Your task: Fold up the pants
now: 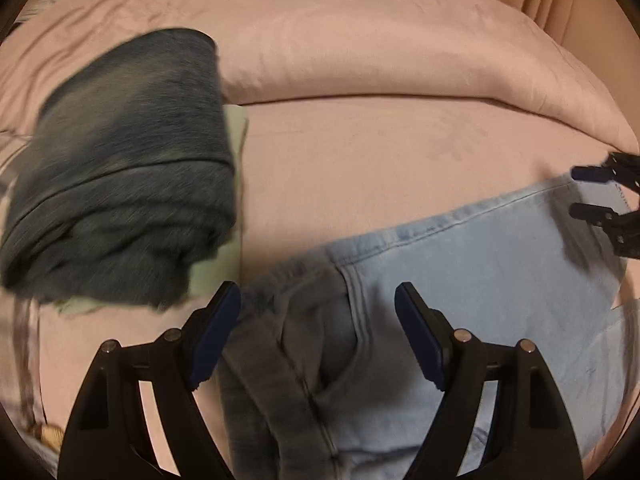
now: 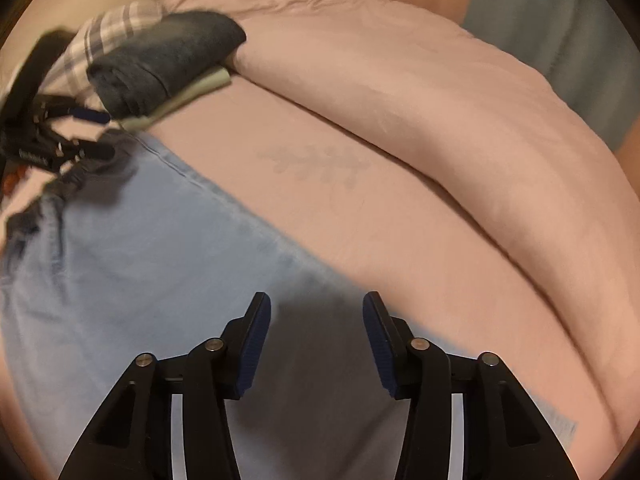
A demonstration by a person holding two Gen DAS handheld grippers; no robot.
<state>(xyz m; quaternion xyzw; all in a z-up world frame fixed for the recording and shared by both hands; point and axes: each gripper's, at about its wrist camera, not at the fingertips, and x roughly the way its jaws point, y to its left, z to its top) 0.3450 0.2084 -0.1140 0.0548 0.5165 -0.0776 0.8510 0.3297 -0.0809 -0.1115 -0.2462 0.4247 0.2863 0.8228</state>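
Light blue jeans (image 1: 472, 272) lie flat on a pink bed sheet (image 1: 360, 168). Their waistband end (image 1: 288, 344) lies between my left gripper's fingers. My left gripper (image 1: 318, 304) is open and empty just above the waistband. The jeans also show in the right wrist view (image 2: 132, 264), stretching from lower middle to the left. My right gripper (image 2: 316, 312) is open and empty over the leg end of the jeans. Each gripper shows in the other's view: the right (image 1: 592, 196) over the hem end, the left (image 2: 86, 136) over the waist end.
A folded dark blue garment (image 1: 120, 168) sits on a pale green folded one (image 1: 236, 136) at the left, also seen in the right wrist view (image 2: 160, 64). A rolled pink duvet (image 1: 380, 52) runs along the far side. A plaid cloth (image 2: 108, 32) lies behind the stack.
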